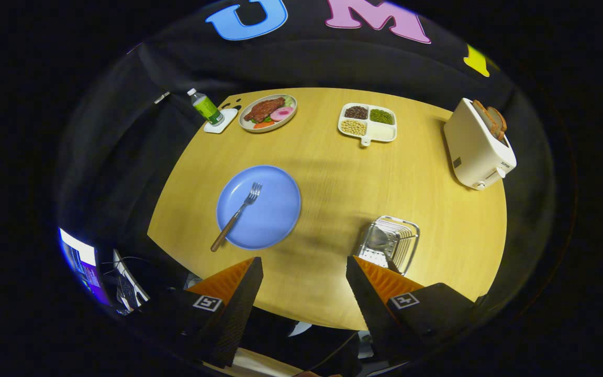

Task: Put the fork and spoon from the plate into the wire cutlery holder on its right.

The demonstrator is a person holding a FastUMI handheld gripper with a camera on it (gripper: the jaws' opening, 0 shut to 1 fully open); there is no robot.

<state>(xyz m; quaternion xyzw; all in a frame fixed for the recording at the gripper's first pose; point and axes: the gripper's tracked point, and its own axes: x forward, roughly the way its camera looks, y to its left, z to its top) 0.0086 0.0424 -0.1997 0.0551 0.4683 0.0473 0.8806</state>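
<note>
The fork (238, 213) is lying on the blue plate (275, 220), ahead and to the left of the fingers, its wooden handle jutting over the near rim and its tines pointing away up-right. The gripper (304, 272) is hovering wide open, holding nothing. Just beyond its right finger, the wire holder (389, 243) is sitting with what looks like the spoon (380, 242) already inside.

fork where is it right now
In the gripper view the fork lies on the blue plate, handle over its near rim, left of the wire cutlery holder, beyond the open tool.
</note>
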